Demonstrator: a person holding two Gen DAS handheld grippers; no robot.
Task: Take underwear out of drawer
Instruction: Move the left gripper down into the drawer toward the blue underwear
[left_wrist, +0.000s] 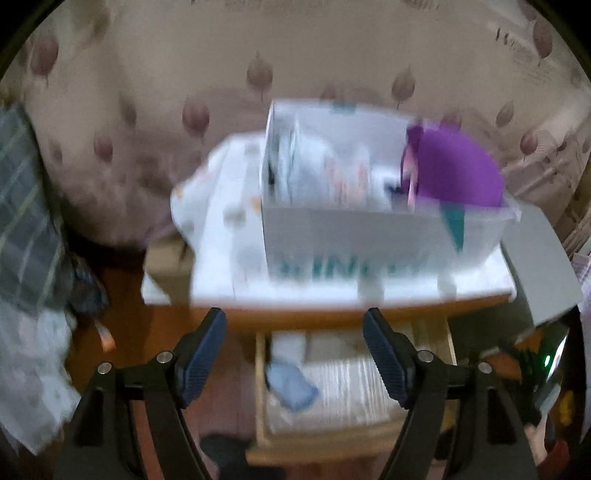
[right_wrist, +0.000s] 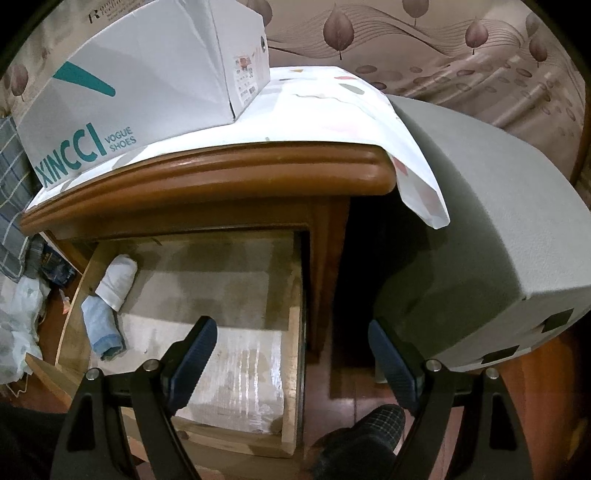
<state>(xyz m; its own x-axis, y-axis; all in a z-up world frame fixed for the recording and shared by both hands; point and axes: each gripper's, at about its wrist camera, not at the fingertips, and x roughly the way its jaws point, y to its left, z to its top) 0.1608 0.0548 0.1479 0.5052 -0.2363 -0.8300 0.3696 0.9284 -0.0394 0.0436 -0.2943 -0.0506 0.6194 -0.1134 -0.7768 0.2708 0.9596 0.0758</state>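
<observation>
While both grippers hang above the pulled-out drawer (right_wrist: 192, 295) of a wooden nightstand (right_wrist: 236, 173), neither one grasps anything. The left gripper (left_wrist: 295, 354) has its fingers (left_wrist: 205, 354) spread apart with only air between them; that view is blurred. The right gripper (right_wrist: 291, 354) likewise stands released, its fingers (right_wrist: 195, 354) parted and empty.

Below and between the left fingers lies the drawer, and in it, close to the left-hand finger, a rolled blue piece of underwear (left_wrist: 291, 384) rests against the drawer's left side. Seen past the right gripper, the same blue roll (right_wrist: 101, 328) sits well to the left of the fingers, touching a white roll (right_wrist: 118, 282) just beyond it. Both lie on pale paper lining the drawer bottom.

Beyond the fingers, on the surface of the nightstand, a white patterned cloth (right_wrist: 332, 107) carries an open white shoe box (left_wrist: 369, 236) with teal lettering. A purple garment (left_wrist: 458, 173) bulges from the box's right end; other folded things inside are too blurred to tell. A grey block (right_wrist: 491, 229) stands to the right of the right fingers, and a checked slipper (right_wrist: 376, 424) shows under them.
</observation>
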